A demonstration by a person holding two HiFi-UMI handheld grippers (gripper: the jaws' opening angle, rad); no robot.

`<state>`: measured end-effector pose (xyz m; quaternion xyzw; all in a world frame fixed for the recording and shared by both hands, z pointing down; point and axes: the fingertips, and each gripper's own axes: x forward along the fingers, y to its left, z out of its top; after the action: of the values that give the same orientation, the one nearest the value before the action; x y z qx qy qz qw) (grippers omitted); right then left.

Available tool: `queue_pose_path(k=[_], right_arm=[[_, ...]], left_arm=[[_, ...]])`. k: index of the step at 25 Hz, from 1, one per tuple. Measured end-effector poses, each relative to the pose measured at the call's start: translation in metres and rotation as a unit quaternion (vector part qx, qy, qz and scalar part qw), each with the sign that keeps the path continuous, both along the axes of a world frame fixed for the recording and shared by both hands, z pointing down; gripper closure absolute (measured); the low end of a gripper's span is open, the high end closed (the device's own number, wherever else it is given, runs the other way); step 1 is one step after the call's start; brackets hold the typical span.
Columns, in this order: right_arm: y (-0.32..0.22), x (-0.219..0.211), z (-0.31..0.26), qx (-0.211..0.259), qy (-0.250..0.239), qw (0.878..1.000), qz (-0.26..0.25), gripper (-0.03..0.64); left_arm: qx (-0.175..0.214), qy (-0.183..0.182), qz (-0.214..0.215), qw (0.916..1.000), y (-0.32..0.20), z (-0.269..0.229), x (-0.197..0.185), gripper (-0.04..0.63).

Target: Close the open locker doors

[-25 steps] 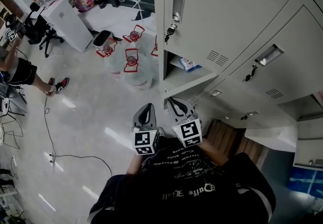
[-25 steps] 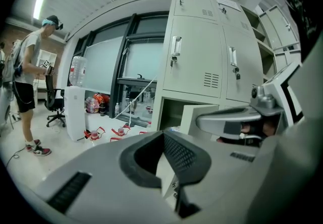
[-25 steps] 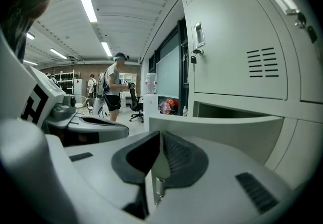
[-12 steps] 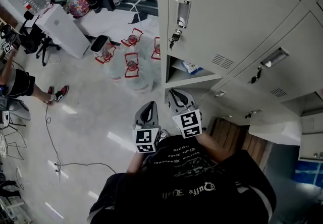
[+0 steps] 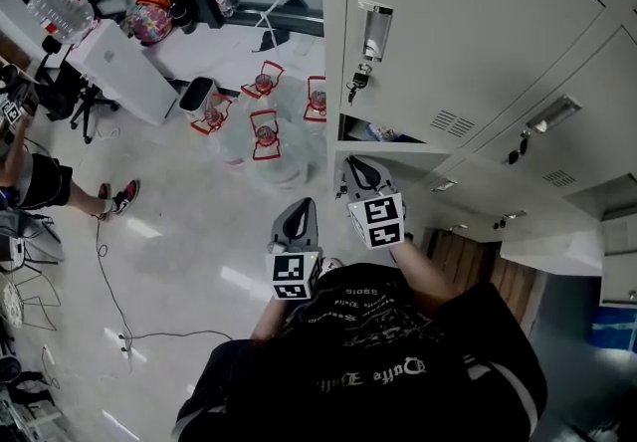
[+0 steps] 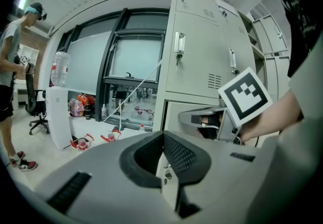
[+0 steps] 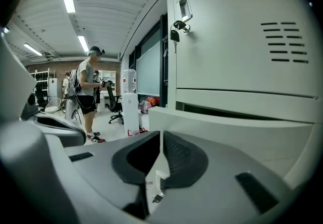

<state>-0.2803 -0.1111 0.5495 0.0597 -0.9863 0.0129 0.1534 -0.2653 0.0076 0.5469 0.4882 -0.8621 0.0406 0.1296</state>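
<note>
A bank of grey lockers (image 5: 478, 42) fills the right of the head view. One compartment (image 5: 383, 134) below the keyed upper door (image 5: 370, 32) stands open, with small items inside. My right gripper (image 5: 356, 167) is shut, its tips at the lower edge of that opening. In the right gripper view the open door (image 7: 227, 122) lies straight ahead of the shut right gripper (image 7: 160, 140), and its latch shows low between the jaws; whether they touch I cannot tell. My left gripper (image 5: 299, 207) is shut and empty, just left of the right one and off the lockers.
Several water jugs with red handles (image 5: 264, 136) stand on the floor left of the lockers, beside a white dispenser (image 5: 124, 57). A person (image 5: 30, 176) stands at far left near an office chair (image 5: 60, 92). A cable (image 5: 109, 271) trails across the floor.
Both grippers have moved forward toward the lockers, the right one up to the open compartment. The opening looks narrower than a second ago.
</note>
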Motion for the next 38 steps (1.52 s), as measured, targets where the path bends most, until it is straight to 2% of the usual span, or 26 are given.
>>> queue_pose_path(k=[20,26,30,35,38], right_arm=[[-0.054,-0.029,0.011,0.005,0.021,0.998,0.058,0.595],[-0.068,-0.029,0.01,-0.035,0.013,0.995,0.092,0.603],[-0.068,-0.029,0.011,-0.025,0.014,0.995,0.092,0.606],[-0.061,-0.03,0.005,-0.037,0.002,0.996,0.08,0.604],[-0.06,-0.012,0.008,-0.038,-0.002,0.997,0.068,0.604]], left_arm=[[-0.011,0.008,-0.023,0.9996,0.023,0.011,-0.018,0.588],[-0.015,0.009,-0.017,0.9997,0.019,0.012,-0.016,0.588],[-0.016,0.013,-0.012,0.9997,0.016,0.015,-0.011,0.588],[-0.018,0.015,0.003,0.9997,0.007,0.015,-0.003,0.588],[-0.021,0.02,0.025,0.9992,-0.007,0.023,0.009,0.588]])
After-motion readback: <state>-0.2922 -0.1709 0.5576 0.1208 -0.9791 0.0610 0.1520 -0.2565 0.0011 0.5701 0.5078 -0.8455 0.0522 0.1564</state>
